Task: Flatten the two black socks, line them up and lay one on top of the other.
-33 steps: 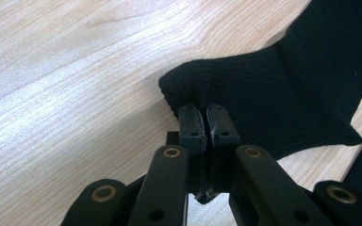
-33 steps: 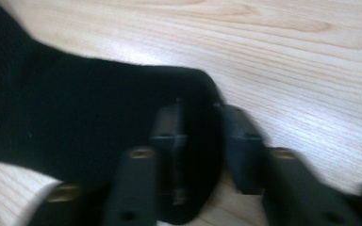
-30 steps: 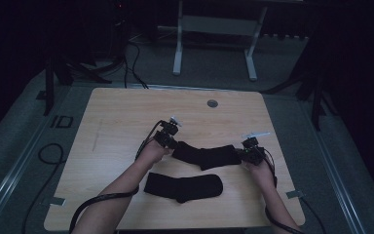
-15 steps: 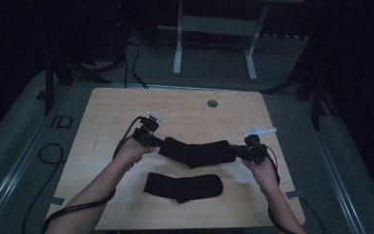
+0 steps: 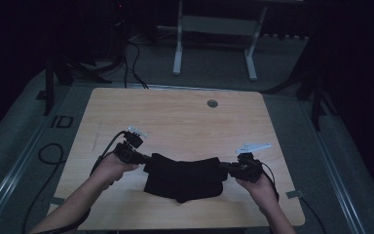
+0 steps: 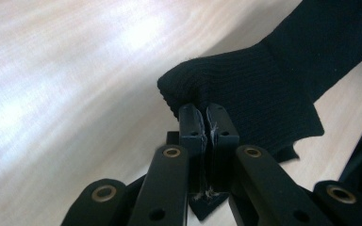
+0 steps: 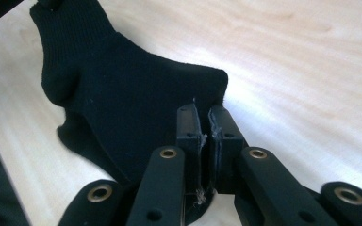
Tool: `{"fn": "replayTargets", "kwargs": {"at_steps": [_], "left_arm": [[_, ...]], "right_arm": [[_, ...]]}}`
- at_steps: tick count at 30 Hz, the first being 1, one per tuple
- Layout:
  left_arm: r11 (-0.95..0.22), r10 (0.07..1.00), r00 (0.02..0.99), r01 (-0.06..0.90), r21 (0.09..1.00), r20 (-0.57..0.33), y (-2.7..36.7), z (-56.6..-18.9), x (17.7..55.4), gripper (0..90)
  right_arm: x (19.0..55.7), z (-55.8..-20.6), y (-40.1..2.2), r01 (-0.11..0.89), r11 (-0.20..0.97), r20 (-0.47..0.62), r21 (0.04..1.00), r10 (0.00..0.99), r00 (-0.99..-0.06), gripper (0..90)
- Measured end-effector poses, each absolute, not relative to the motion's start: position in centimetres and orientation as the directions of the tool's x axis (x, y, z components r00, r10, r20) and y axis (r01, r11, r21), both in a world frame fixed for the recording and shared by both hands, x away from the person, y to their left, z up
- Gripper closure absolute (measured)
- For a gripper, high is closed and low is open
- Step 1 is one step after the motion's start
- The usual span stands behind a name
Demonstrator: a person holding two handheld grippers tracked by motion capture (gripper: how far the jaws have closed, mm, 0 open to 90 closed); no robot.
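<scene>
- At the near edge of the worktop (image 5: pixel 185 112), we hold the left gripper (image 5: pixel 137 157) and the right gripper (image 5: pixel 233 169) facing each other, a black sock (image 5: pixel 185 168) stretched between them.
- In the left gripper view, our fingers (image 6: pixel 191 123) are pinched tight on one end of the sock (image 6: pixel 254 94), the ribbed cloth bunched just past the tips.
- In the right gripper view, our fingers (image 7: pixel 188 125) are likewise clamped on the other end of the sock (image 7: pixel 122 94).
- Directly under the held sock, a second black sock (image 5: pixel 185 190) lies flat on the wood.
- Farther off, a small round grommet (image 5: pixel 212 103) sits near the far edge.
</scene>
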State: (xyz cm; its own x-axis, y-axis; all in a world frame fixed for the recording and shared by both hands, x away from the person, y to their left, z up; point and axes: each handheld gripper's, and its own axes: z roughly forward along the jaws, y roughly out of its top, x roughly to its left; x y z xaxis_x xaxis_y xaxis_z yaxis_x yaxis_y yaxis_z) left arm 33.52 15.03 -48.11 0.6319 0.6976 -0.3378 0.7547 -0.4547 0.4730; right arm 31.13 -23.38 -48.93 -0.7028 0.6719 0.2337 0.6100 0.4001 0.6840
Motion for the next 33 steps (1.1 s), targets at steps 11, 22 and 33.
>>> {"fn": "replayTargets", "kwargs": {"at_steps": [11,22,33], "left_arm": [[-0.476,0.691,0.616,0.782,0.403,-0.379,14.5,-51.2,32.2,87.6],[-0.501,0.691,0.623,0.778,0.379,-0.366,13.8,-53.2,32.5,87.3],[-0.505,0.692,0.626,0.775,0.379,-0.359,14.5,-53.7,32.3,84.9]], "right_arm": [[29.7,-52.6,-23.3,0.658,0.428,0.268,0.620,0.673,-0.690,84.0],[30.4,-54.3,-23.4,0.678,0.429,0.267,0.597,0.691,-0.672,82.3],[30.2,-54.4,-22.7,0.662,0.447,0.244,0.602,0.687,-0.685,61.4]]}}
